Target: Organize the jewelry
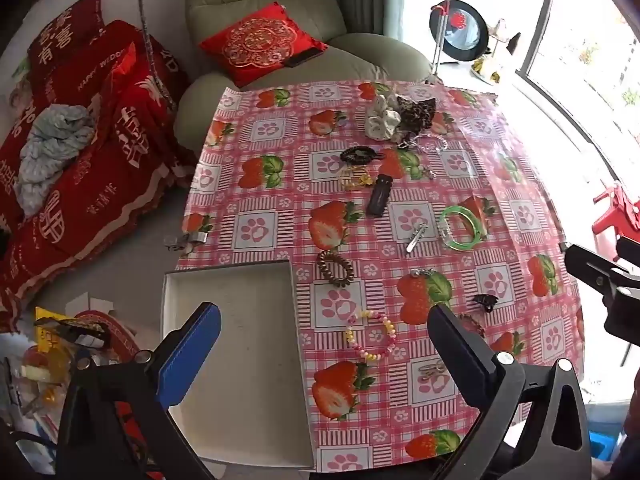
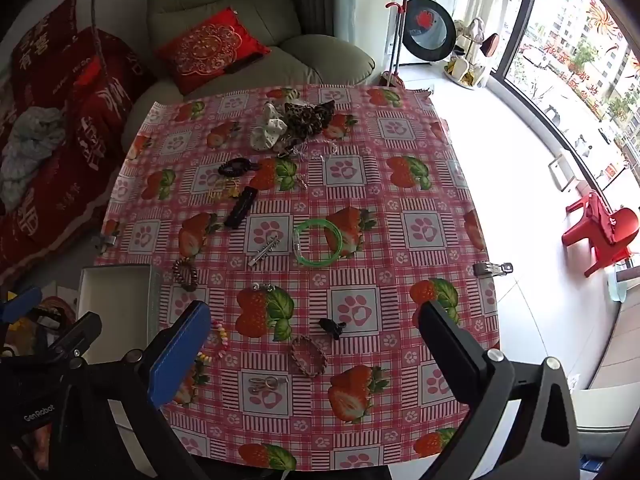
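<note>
Jewelry and hair pieces lie scattered on a table with a pink strawberry cloth [image 1: 520, 216] [image 2: 424, 184]. An empty white box [image 1: 240, 360] [image 2: 112, 292] sits at the table's left front corner. My left gripper [image 1: 324, 344] is open and empty, above the box edge and a pastel bead bracelet [image 1: 370, 334] [image 2: 219, 338]. My right gripper [image 2: 312, 348] is open and empty above a braided pink bracelet [image 2: 307, 354] and a black claw clip [image 2: 332, 327] [image 1: 486, 302]. A green bangle [image 1: 460, 228] [image 2: 318, 242], brown coil hair tie [image 1: 335, 266] [image 2: 185, 274] and silver clips [image 2: 266, 384] lie nearby.
Scrunchies [image 1: 384, 118] [image 2: 308, 118], a black barrette [image 1: 378, 196] [image 2: 240, 208] and a yellow ring [image 1: 354, 176] lie farther back. A green armchair with a red cushion [image 1: 262, 44] stands behind the table. Red bedding [image 1: 80, 152] is left, a red chair [image 2: 600, 232] right.
</note>
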`<state>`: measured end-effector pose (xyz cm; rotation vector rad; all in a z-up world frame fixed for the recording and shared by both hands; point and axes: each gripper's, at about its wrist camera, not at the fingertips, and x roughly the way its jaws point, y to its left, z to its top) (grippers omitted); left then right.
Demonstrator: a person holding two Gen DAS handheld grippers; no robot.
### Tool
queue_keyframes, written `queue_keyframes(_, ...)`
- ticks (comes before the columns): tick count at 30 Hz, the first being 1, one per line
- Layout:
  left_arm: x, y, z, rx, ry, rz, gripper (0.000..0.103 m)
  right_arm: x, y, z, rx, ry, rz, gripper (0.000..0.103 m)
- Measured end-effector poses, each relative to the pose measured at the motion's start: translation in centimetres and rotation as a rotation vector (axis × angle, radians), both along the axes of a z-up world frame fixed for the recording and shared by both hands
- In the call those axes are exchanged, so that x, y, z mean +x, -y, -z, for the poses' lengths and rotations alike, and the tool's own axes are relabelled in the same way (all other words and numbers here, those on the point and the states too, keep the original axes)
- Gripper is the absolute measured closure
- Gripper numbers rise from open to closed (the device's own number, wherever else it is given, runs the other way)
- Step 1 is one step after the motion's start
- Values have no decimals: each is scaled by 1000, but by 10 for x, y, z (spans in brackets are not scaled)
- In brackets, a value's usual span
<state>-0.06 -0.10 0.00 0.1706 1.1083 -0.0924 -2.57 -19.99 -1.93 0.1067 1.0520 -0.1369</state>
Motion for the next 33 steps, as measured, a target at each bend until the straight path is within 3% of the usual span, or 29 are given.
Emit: queue_keyframes(33,1,-12,-4,-26,-20,-40,0,1,-5,-6,15,-1,-20,0)
